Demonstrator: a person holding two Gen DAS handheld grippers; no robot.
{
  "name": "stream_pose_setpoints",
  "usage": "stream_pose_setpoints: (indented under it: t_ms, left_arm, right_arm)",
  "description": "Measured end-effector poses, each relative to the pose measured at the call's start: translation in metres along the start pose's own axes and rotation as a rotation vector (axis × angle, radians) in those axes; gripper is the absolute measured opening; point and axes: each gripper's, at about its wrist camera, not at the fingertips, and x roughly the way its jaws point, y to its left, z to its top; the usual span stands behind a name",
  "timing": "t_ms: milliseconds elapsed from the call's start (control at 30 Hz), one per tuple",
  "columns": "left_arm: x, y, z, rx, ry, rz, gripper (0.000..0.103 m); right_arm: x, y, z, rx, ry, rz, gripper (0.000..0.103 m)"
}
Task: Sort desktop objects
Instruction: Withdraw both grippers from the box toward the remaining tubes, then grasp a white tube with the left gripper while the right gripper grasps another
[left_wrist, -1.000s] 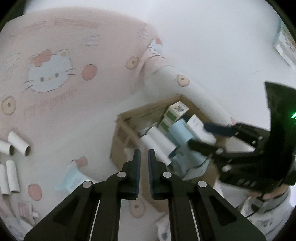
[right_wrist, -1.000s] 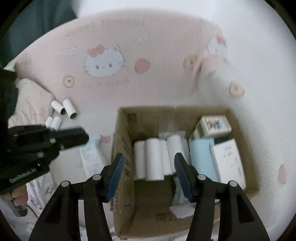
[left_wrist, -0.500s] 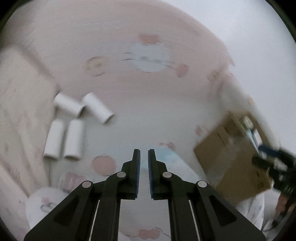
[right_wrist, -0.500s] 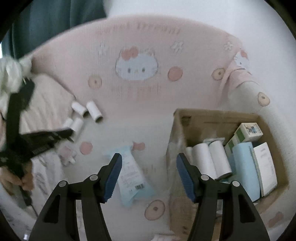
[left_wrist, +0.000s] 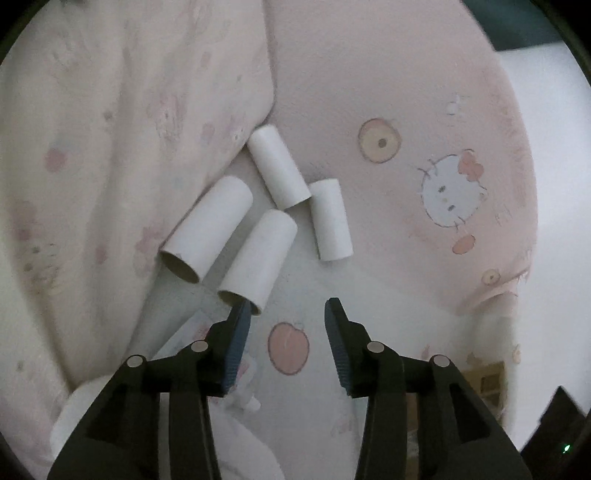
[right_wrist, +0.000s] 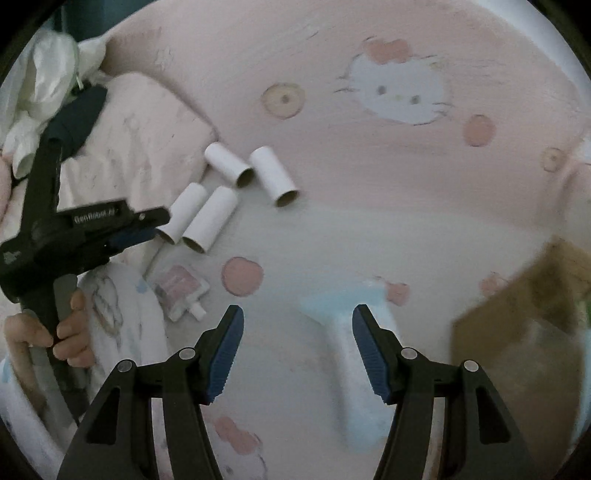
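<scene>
Both tools have swung off the cardboard box (right_wrist: 524, 317) and dropped toward the bed. Left tool (left_wrist: 286, 314), jaws opening w/ nothing between, hangs just short of the nearest cardboard tube (left_wrist: 258, 254), four lying close together. Best bet: straddle it across its width, clear of its neighbour. Right tool (right_wrist: 297, 325), jaws apart & empty, sits over the blue packet (right_wrist: 354, 354). Small pink pouch (right_wrist: 181, 290) nearby; rumpled duvet (left_wrist: 110, 147) crowds the tubes' left side.

Both wrist views look steeply down, sharing four tubes (left_wrist: 258, 254).
</scene>
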Motion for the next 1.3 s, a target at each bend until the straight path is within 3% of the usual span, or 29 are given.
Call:
stream_pose_setpoints:
  t_ms: [200,367,533,733,933,1067,1200,1300]
  left_arm:
    - [0.014,0.015,0.021,-0.086,0.019,-0.01,0.046]
    - [0.034,0.011,0.029,-0.062,0.085,0.019,0.046]
    - [0.054,0.008,0.039,-0.034,0.125,0.062,0.046]
    - [0.066,0.026,0.045,-0.117,0.179,0.09,0.046]
    - [0.082,0.029,0.043,-0.14,0.282,0.025,0.044]
    - [0.095,0.015,0.038,-0.064,0.353,0.001,0.043]
    - [0.106,0.015,0.036,-0.078,0.387,-0.036,0.043]
    - [0.108,0.014,0.039,-0.095,0.357,-0.049,0.043]
  right_arm:
    - [0.048,0.031,0.026,-0.027,0.027,0.078,0.059]
    - [0.084,0.051,0.045,-0.047,0.052,0.129,0.059]
    - [0.117,0.057,0.054,0.007,0.113,0.178,0.059]
    - [0.148,0.057,0.058,0.078,0.165,0.244,0.059]
    - [0.173,0.042,0.054,0.233,0.215,0.354,0.059]
    - [0.175,0.034,0.054,0.262,0.203,0.365,0.059]
    - [0.176,0.026,0.055,0.264,0.192,0.375,0.058]
    - [0.185,0.02,0.056,0.252,0.241,0.348,0.043]
